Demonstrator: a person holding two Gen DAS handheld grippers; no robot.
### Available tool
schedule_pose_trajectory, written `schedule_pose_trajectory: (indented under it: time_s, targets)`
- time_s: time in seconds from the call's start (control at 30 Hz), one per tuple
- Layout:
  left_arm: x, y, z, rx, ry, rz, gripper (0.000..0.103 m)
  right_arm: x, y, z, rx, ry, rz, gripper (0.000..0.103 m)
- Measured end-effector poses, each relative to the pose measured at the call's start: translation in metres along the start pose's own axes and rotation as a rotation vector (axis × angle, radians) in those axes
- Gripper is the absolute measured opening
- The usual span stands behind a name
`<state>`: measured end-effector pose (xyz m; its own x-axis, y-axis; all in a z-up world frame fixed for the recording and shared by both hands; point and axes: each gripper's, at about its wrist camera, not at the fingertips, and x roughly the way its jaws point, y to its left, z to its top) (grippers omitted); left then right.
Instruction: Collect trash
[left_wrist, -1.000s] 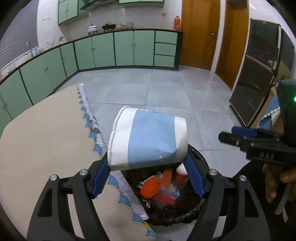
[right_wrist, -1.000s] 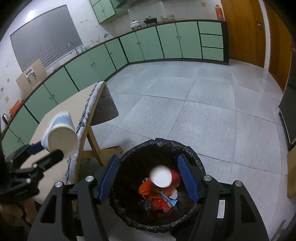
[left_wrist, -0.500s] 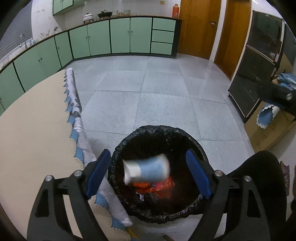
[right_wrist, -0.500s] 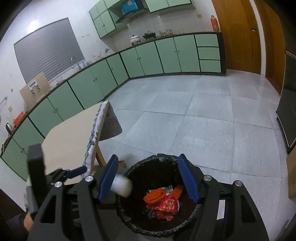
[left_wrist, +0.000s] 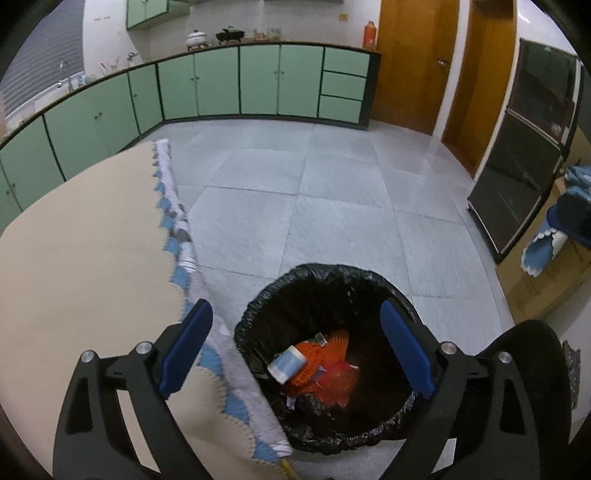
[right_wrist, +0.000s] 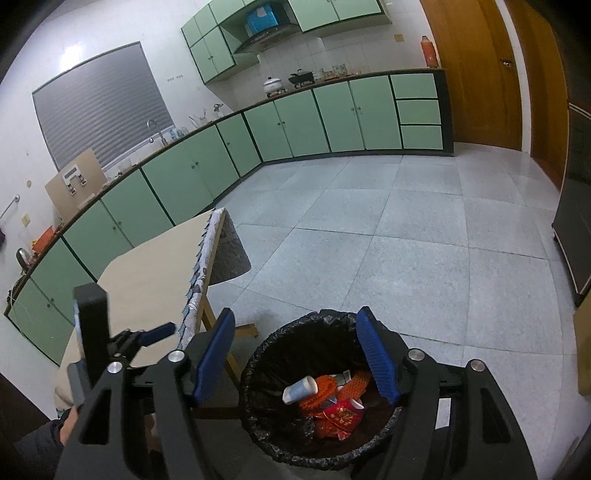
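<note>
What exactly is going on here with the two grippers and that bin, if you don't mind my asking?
A person is collecting trash with a handheld gripper in each hand. The left gripper, its jaws just opened wide, hangs empty over the black-lined trash bin. The blue-and-white paper cup now lies on its side inside, on orange netting and red wrappers. The right gripper is also open and empty above the bin, beside the cloth-covered table.

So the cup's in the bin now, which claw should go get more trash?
Probably left. The left claw is open and empty, right beside the table. The right claw is empty too, but hangs over the bin, farther from the table. No more trash shows, though.
</note>
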<state>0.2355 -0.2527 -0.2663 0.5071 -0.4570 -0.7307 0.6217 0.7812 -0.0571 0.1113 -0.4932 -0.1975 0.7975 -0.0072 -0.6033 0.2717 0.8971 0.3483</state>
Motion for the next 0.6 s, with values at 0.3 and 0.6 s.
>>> schedule_pose_trajectory:
  time_s: [0.3,0.6]
  targets:
    - [-0.037,0.020,0.006,-0.078,-0.005,0.046,0.096,0.007,0.014,-0.002,-0.003,0.013,-0.008,0.079]
    - [-0.109,0.034,0.005,-0.116,-0.087,0.090,0.097,-0.002,0.039,-0.005,-0.036,0.004,-0.029,0.094]
